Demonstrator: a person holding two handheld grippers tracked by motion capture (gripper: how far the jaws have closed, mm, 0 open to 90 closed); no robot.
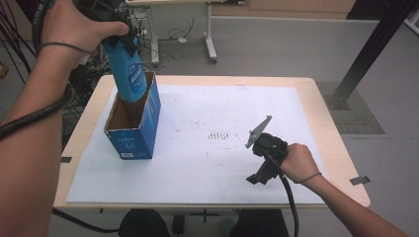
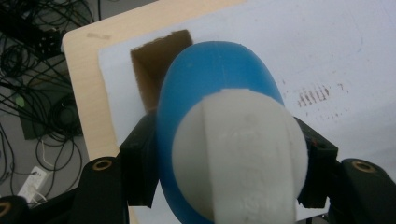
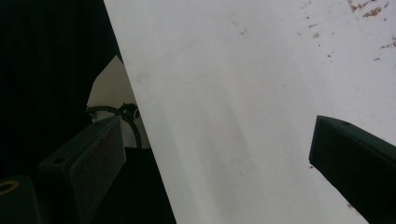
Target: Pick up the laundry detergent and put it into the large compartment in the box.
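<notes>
Blue bottle (image 1: 129, 74) with white cap (image 2: 238, 154), blue box (image 1: 136, 133), brown inside.

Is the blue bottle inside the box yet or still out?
Partly in. The bottle, gripped by the left gripper, has its lower end inside the open top of the box; most of it is above the rim.

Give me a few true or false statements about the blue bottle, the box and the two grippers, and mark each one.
1. The left gripper is clamped on the blue bottle. True.
2. The bottle lies flat on the white sheet. False: its lower end is in the mouth of the open blue box.
3. The right gripper holds a second bottle. False: its jaws stand open with nothing between them.
4. The box stands upright near the table's left edge in the high view. True.
5. The bottle has a white cap. True.
</notes>
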